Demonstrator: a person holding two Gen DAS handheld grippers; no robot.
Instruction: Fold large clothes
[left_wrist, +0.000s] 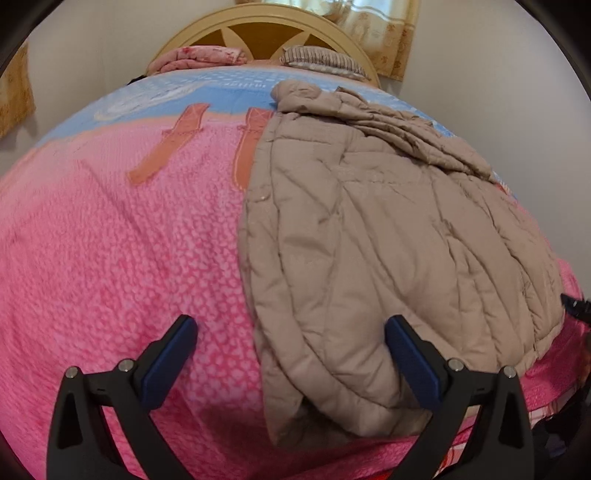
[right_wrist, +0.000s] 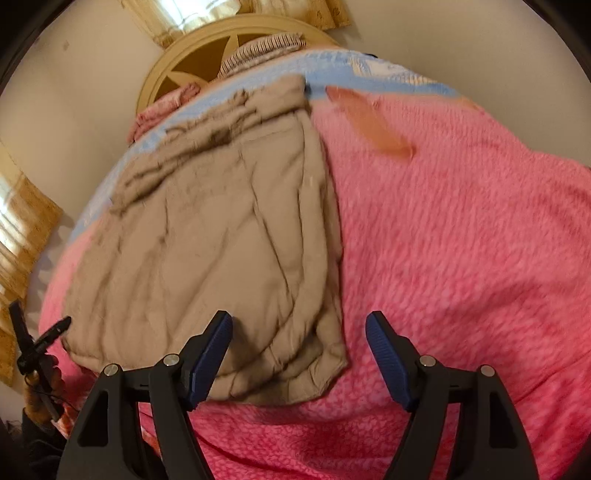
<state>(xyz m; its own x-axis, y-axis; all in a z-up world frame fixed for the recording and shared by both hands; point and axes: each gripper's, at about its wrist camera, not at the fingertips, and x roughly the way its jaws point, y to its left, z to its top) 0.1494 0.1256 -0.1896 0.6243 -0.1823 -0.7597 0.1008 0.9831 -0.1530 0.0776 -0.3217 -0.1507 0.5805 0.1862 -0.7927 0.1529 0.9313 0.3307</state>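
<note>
A large beige quilted jacket (left_wrist: 369, 229) lies partly folded on a pink bedspread (left_wrist: 110, 258), its bunched part toward the headboard. My left gripper (left_wrist: 291, 332) is open and empty, hovering above the jacket's near left corner, jaws spread wide. In the right wrist view the same jacket (right_wrist: 207, 236) lies left of centre on the bedspread (right_wrist: 461, 240). My right gripper (right_wrist: 299, 328) is open and empty above the jacket's near right corner. The left finger (right_wrist: 214, 350) is over the fabric, the right finger (right_wrist: 388, 354) over the bedspread.
A cream round headboard (left_wrist: 266, 22) stands at the bed's far end with folded bedding (left_wrist: 203, 57) and a striped pillow (left_wrist: 321, 61). Curtains (right_wrist: 26, 229) hang on the walls. A black gripper tip (right_wrist: 51, 332) shows at the bed's left edge.
</note>
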